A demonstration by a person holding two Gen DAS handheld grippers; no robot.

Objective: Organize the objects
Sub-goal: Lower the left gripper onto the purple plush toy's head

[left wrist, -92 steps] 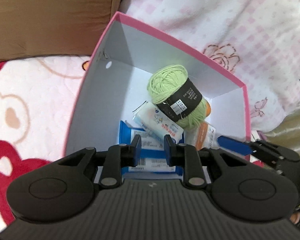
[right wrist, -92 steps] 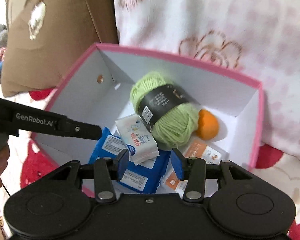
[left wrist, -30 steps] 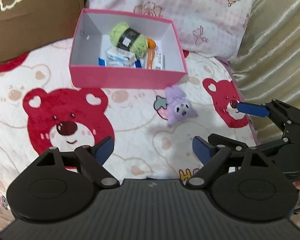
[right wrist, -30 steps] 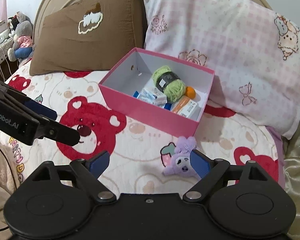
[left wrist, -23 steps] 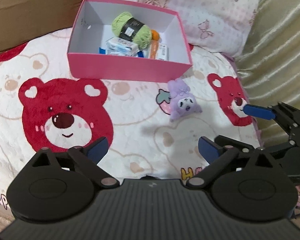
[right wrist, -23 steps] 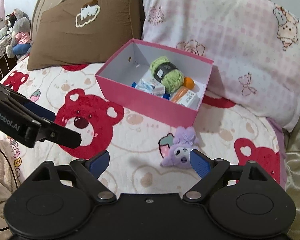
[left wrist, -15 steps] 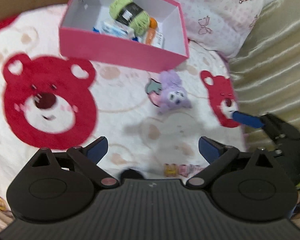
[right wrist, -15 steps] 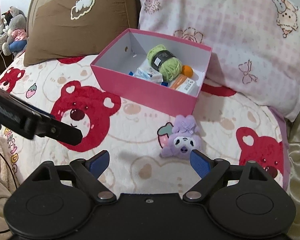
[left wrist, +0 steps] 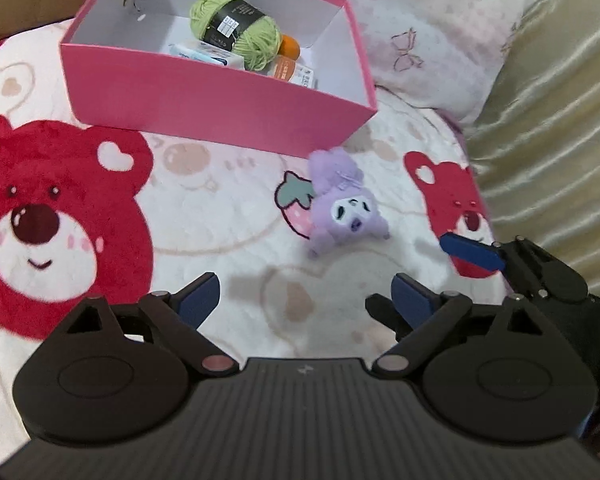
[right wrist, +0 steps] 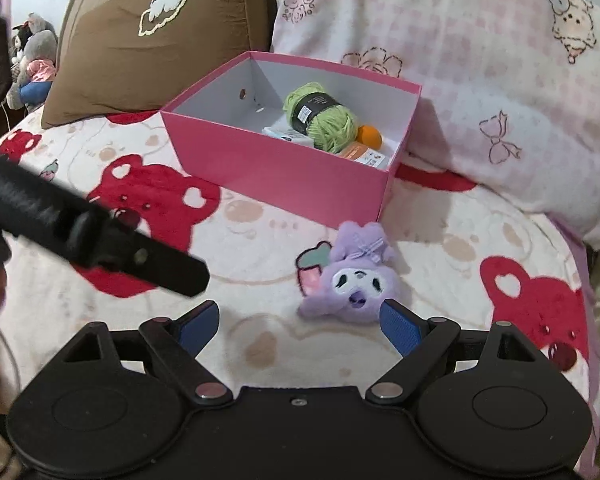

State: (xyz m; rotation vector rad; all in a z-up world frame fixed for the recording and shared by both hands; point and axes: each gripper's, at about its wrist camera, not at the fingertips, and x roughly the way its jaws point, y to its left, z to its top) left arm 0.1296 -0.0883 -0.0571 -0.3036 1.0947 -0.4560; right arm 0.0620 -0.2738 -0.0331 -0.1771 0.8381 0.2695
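A small purple plush [right wrist: 350, 280] with a white face is lying on the bed, just in front of the pink box [right wrist: 284, 172]. Inside the box, green yarn [right wrist: 320, 120], an orange ball [right wrist: 370, 135] and some packets [left wrist: 204, 50] are lying together.

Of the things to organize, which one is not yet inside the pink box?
The purple plush toy. It lies on the bear-print blanket in front of the pink box, while the green yarn ball lies inside.
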